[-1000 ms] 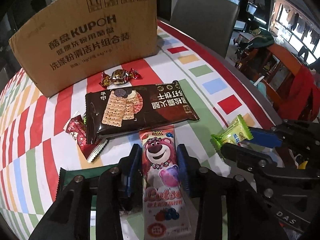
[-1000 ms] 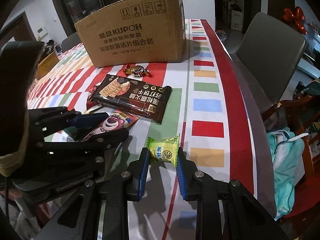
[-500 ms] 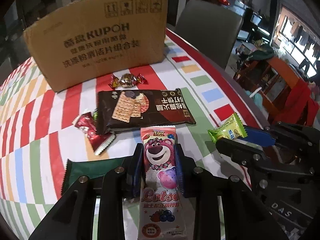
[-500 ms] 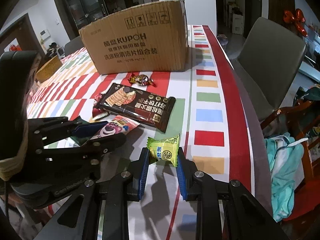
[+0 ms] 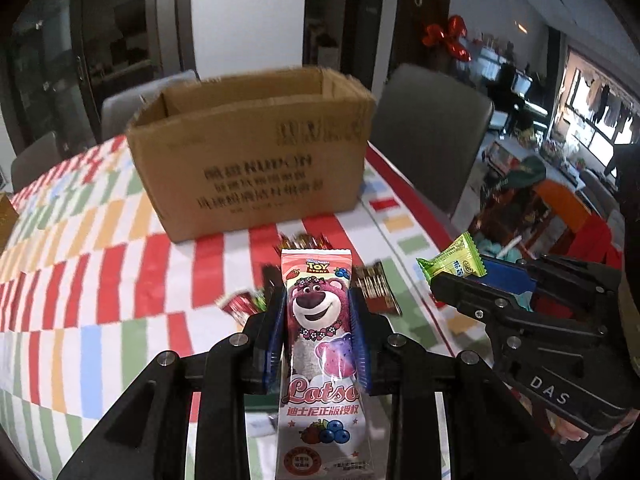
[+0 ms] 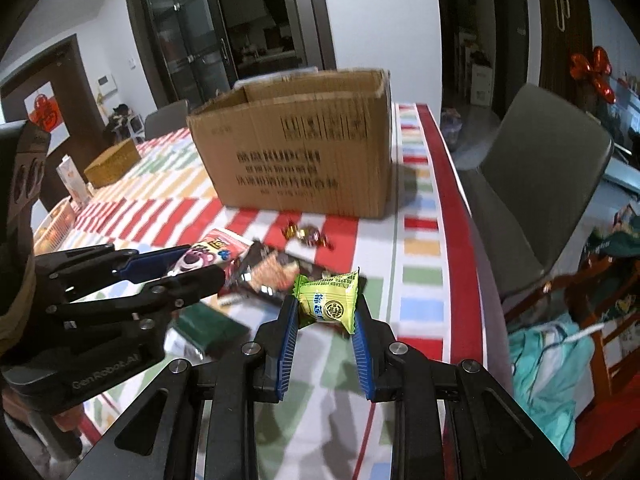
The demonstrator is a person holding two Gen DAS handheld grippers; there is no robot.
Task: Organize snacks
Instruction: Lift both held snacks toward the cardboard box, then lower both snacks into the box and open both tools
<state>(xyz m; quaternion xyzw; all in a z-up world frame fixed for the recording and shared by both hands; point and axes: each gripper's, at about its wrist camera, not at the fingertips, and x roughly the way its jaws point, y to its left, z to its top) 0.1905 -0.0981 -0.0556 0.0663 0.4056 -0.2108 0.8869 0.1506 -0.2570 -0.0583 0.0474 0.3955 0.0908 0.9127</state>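
Two snacks ride above a striped table (image 5: 100, 280) toward an open cardboard box (image 5: 256, 160) that stands near the table's far edge, flaps up and mouth clear. The left hand-held gripper (image 5: 318, 334) is closed on a pink Lotso bar (image 5: 320, 320), its blue pads pressing the wrapper's two long sides about midway along, the bear's face upright between them. The right hand-held gripper (image 6: 325, 322) is closed on a green candy packet (image 6: 328, 300), pinched by its sides near the fingertips with its crimped ends sticking out. Both packets appear lifted clear of the table, just short of the box's near wall.

Left behind on the cloth, between the grippers and the box, lie a dark cracker pack (image 6: 276, 276), a foil-wrapped sweet (image 6: 308, 234), a red-wrapped sweet (image 5: 240, 306) and a dark green packet (image 6: 212, 326).

The step in hand looks to be the carry to the box, and doing it well probably means raising both loads above the rim before crossing it, since the near wall stands tall in both views. The bar is long and held at its middle, so its free end could catch the cardboard edge; tipping it nose-down over the opening should help. The candy sits close to the fingertips and may slip if the grip eases early. With the two grippers close side by side, going in one after the other, and letting go only once well inside the walls, seems the safer course.
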